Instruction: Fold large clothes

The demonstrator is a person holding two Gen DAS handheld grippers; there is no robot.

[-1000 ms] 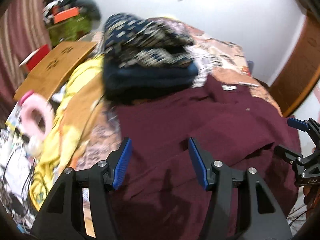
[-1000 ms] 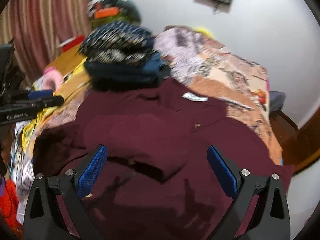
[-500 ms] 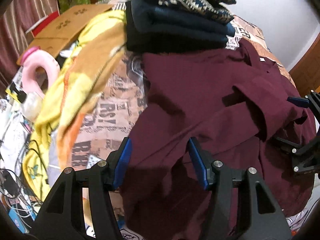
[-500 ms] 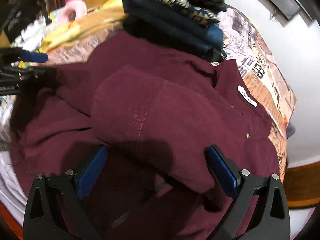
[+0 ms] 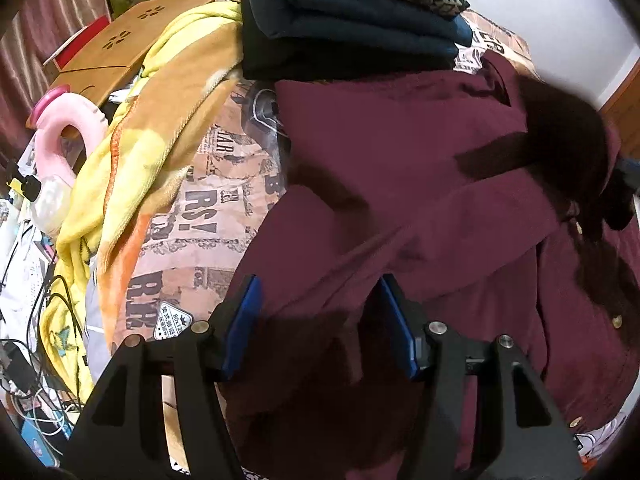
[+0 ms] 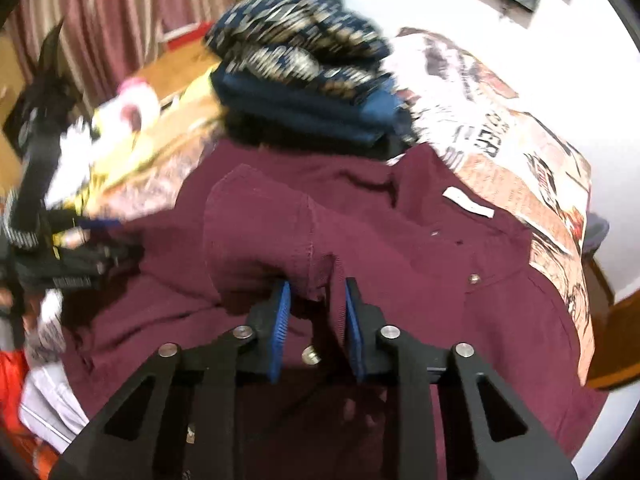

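Only the right view shows the right tool (image 6: 316, 300) closing on a raised fold of the maroon shirt (image 6: 400, 248); the left tool (image 5: 320, 316) hangs open over its hem.

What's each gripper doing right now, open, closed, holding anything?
Left gripper: open, maroon shirt under and between the pads, not pinched.
Right gripper: closing, a fold of the maroon shirt between the pads.

Motion blur smeared the folded clothes stack (image 6: 304, 76) near the bed's far edge. The maroon shirt (image 6: 460, 280) ran off the frame's bottom, its hem unseen.
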